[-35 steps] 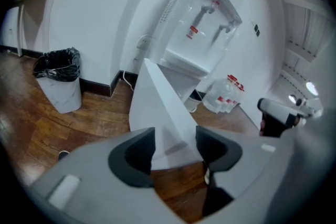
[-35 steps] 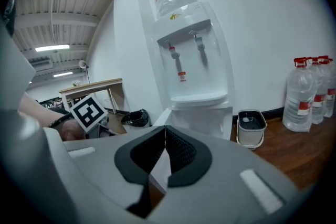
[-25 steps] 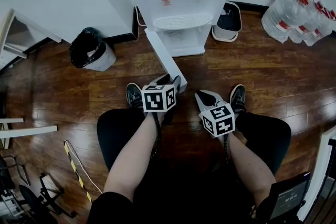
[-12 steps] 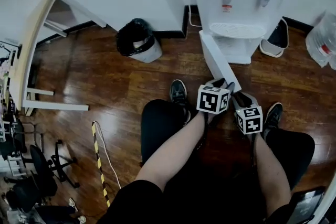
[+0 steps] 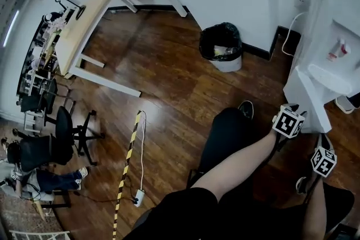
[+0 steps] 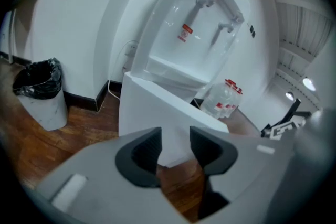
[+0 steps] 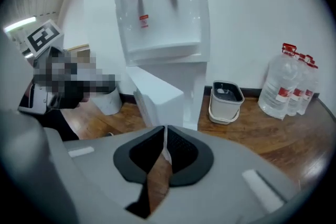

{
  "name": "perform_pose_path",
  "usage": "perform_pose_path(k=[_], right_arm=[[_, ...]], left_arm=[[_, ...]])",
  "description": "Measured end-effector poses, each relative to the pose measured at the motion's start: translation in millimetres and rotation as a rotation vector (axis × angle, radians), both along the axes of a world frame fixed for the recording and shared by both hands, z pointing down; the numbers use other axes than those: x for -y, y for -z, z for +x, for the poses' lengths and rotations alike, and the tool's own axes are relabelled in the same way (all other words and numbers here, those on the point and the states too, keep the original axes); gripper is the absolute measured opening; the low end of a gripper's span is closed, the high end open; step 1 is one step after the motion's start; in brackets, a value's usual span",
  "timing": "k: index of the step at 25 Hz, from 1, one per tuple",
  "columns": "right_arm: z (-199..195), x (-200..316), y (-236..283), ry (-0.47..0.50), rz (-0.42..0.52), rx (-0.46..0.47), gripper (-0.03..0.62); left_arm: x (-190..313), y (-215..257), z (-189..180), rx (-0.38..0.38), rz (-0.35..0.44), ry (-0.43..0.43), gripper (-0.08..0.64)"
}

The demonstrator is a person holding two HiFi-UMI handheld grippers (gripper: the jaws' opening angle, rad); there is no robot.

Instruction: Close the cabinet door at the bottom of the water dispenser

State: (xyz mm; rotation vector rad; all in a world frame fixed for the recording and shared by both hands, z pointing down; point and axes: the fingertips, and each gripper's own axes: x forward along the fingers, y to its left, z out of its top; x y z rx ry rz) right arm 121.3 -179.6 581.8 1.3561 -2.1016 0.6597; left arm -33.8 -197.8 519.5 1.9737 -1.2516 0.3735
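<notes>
Wooden floor (image 5: 169, 76) carries everything, and the white water dispenser (image 5: 329, 14) stands at its edge against the wall. The cabinet door (image 5: 308, 99) at the dispenser's foot is swung wide open, jutting out over the floor toward the person's knees, so the closing has not yet begun; this looks like the approach.

Just in front of the door's free end hangs the left gripper (image 6: 175, 136). Its fingers (image 6: 144, 155) are spread, with the door's lower corner showing in the gap. Whether they touch the panel cannot be told. The right gripper (image 7: 164, 134) sits nearer the person, off the door. Its fingers (image 7: 181, 152) have just been closing and are now all but pressed together, with only floor showing through the slit.

The next move probably calls for setting a gripper against the door's outer face near its free edge, then sweeping it in an arc toward the cabinet until it seats flush.

Much is cut off: the head view crops the dispenser at its side, the hinge and the cabinet's inside are hidden behind the door, and no handle or latch can be made out.
</notes>
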Motion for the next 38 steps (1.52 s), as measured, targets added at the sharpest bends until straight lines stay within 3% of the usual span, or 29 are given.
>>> perform_pose_path(k=[3,5,9,15,22,26,30,32,38], right_arm=[[10.9,14.9,-2.5,-0.057,0.034,-0.012,0.015],[-2.9,18.0,-11.4,-0.062,0.035,-0.007,0.011],[-28.4,37.4,-15.7,0.015,0.025,-0.015,0.009],[11.6,33.8,-8.4,-0.008,-0.049,-0.068,0.091],[15.3,57.2,-8.2,-0.047,-0.034,-0.069,0.087],[20.8,65.5,-8.0,-0.062,-0.043,-0.071,0.087],[16.7,64.2,-17.5,-0.016,-0.087,-0.083,0.107],[11.7,63.7,-23.8,0.015,-0.106,-0.083,0.156],[-6.0,86.7,-17.9,0.060,-0.050,-0.093,0.218]], left_arm=[[-1.4,-22.3,0.1,0.168,0.003,-0.129,0.203],[-7.5,-38.6,-6.3,0.270,-0.001,-0.203,0.209],[11.9,-47.3,-33.8,0.407,0.016,-0.183,0.209],[35.4,-46.5,2.5,0.323,-0.006,-0.173,0.209],[47.4,-47.3,-6.3,0.344,-0.015,-0.108,0.209],[55.7,-49.0,-12.0,0.288,-0.056,-0.036,0.209],[71.9,-45.8,-10.7,0.263,-0.047,-0.002,0.209],[77.2,-44.8,-8.2,0.266,-0.040,-0.001,0.209],[81.1,-46.7,-4.7,0.284,-0.036,-0.021,0.209]])
